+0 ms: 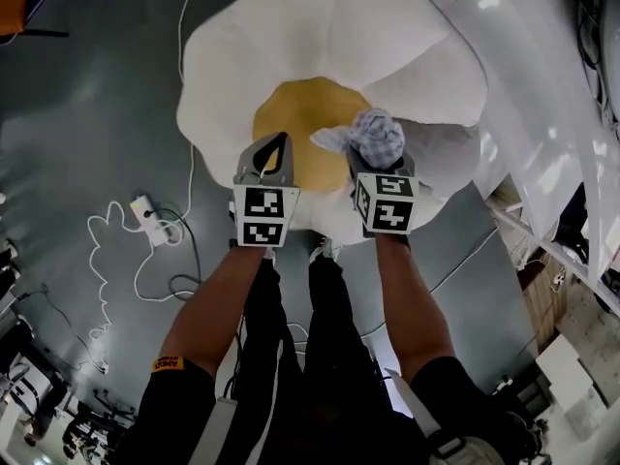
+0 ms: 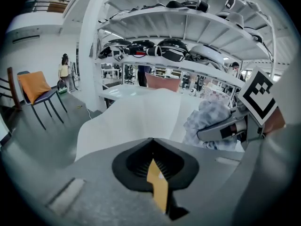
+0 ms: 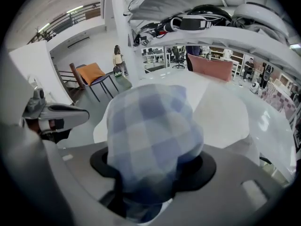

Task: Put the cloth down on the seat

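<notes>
Cloth [image 1: 376, 136], centre of head view: soft woven fabric in a blue-and-white check, matt, crumpled into folds.

Seat [image 1: 320, 37], upper centre: padded white covering, smooth, with a faint sheen — yellow centre panel [image 1: 300, 114] matt.

Left gripper [image 1: 283, 141] and right gripper [image 1: 373, 163]: grey shells, plastic by the look, matt and finely grained, with black matt lining round the jaws.

Marker cubes [image 1: 263, 216]: flat black-and-white print, matt.

Floor [image 1: 87, 95], left: smooth grey coating, dull reflections.

Power strip [image 1: 148, 218], lower left: white plastic, smooth.

Chair cushion [image 2: 34, 85], left of left gripper view: orange fabric, matt.
</notes>
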Tool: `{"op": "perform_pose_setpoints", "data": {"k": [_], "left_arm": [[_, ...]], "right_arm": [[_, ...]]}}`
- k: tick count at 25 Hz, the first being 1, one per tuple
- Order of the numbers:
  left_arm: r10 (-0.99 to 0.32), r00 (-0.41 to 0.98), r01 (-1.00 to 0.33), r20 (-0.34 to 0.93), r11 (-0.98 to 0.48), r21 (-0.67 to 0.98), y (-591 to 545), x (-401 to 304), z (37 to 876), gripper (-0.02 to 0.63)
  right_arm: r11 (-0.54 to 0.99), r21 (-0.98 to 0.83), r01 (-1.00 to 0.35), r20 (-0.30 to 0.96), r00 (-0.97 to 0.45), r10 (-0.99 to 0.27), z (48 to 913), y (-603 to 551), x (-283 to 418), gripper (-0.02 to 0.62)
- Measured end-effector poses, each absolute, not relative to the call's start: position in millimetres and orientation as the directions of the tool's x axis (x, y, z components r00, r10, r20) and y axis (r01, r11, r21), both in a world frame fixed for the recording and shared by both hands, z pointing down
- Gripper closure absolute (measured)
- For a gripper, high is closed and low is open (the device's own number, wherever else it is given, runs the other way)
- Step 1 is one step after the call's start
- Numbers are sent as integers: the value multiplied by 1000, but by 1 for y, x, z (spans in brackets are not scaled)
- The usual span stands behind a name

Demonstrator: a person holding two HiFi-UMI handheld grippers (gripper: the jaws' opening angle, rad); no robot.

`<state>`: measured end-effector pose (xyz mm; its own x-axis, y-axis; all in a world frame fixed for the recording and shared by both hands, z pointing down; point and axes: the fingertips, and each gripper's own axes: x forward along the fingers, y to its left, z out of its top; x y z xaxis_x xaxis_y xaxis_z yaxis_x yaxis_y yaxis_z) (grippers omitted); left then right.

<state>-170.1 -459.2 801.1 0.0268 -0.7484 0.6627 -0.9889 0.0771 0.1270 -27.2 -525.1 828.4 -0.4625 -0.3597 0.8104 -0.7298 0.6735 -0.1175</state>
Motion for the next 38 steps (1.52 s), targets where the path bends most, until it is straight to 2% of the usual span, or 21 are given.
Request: {"op": "perform_pose_setpoints", "data": {"k": [13,22,25,34,38], "left_arm": [[-745,45,-991,666,53,127,-485,-169,874,607],[-746,49,-992,664,39,116,-496,-164,922,607],[-750,51,-993,660,34,116,-499,-165,928,607],[-770,45,-991,636,46,125,-496,-169,878,607],[-771,41,-988,635,62,139,-484,-168,833,607]], "right_arm": [[649,-128,-750,821,-447,-355,912,-538,-33,295],[653,-116,-749,841,-423,-337,970,-552,-34,266],[655,-129,-745,844,-429,-321,981,-554,-38,238],[669,-127,-732,829,-449,-334,927,-549,-50,230],[670,-130,-731,817,-462,-346,874,-534,-48,269]]}}
